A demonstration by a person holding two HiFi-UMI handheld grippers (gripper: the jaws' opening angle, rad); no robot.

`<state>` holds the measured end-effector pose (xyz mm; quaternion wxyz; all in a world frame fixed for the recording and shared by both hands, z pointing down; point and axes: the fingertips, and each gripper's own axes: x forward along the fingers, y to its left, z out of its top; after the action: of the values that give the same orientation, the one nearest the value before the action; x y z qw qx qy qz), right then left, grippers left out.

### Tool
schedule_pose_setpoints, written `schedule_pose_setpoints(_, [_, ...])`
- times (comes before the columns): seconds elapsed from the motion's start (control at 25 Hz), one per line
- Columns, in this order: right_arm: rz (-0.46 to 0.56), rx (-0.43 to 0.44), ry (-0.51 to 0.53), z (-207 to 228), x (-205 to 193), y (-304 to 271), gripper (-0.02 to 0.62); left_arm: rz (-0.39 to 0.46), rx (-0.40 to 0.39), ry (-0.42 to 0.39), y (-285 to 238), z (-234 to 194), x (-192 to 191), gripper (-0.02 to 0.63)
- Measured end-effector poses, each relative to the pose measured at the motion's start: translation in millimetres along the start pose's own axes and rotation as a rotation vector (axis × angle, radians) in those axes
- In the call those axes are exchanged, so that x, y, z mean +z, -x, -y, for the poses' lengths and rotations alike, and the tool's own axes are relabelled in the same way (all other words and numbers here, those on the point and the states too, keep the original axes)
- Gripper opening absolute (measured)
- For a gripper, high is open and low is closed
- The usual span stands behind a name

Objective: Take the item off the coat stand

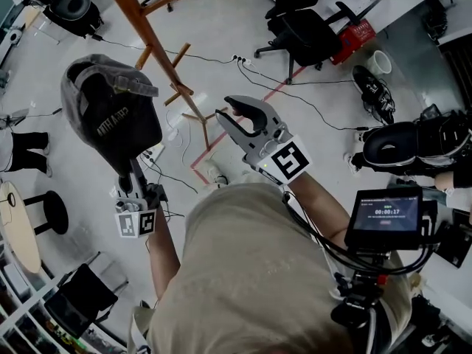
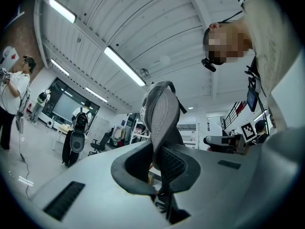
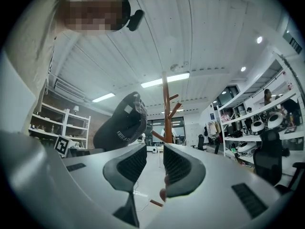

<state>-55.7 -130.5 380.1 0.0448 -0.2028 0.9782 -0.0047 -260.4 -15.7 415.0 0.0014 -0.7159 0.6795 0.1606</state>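
The left gripper [image 1: 136, 169] is seen clamped on the brim of the cap [image 1: 110, 113], with the brim pinched edge-on between its pads [image 2: 172, 165]. The cap is held up clear of the stand [image 1: 147, 32], to its left in the head view. The right gripper [image 1: 230, 110] is held alongside with its jaws apart and empty. Beyond them the wooden stand is set on a pale floor [image 1: 221, 28], where cables [image 1: 310, 102] and a chair [image 1: 302, 24] are seen.
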Motion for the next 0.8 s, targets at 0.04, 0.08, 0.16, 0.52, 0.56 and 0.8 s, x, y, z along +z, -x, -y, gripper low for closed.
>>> schedule_pose_setpoints(0.04, [-0.001, -0.002, 0.0, 2.3, 1.5, 10.2, 0.107, -0.001, -0.004, 0.002, 0.9, 11.0, -0.8, 0.034])
schedule_pose_setpoints(0.08, [0.0, -0.004, -0.001, 5.5, 2.0, 21.9, 0.107, -0.001, -0.009, 0.005, 2.1, 23.1, -3.0, 0.034])
schedule_pose_setpoints(0.16, [0.004, -0.013, -0.001, 14.4, -0.1, 49.5, 0.107, 0.0, -0.017, 0.009, 5.1, 49.7, -12.4, 0.034])
schedule_pose_setpoints(0.52, [-0.009, -0.022, -0.008, 23.8, -8.1, 82.3, 0.107, -0.019, -0.009, 0.022, 13.0, 74.7, -31.9, 0.034])
schedule_pose_setpoints(0.56, [-0.011, -0.023, -0.008, 24.3, -8.5, 82.3, 0.107, -0.022, -0.008, 0.023, 13.2, 74.5, -33.2, 0.034])
schedule_pose_setpoints(0.8, [-0.016, -0.014, -0.005, 24.3, -10.0, 95.7, 0.107, -0.025, 0.01, 0.036, 24.3, 89.7, -41.8, 0.034])
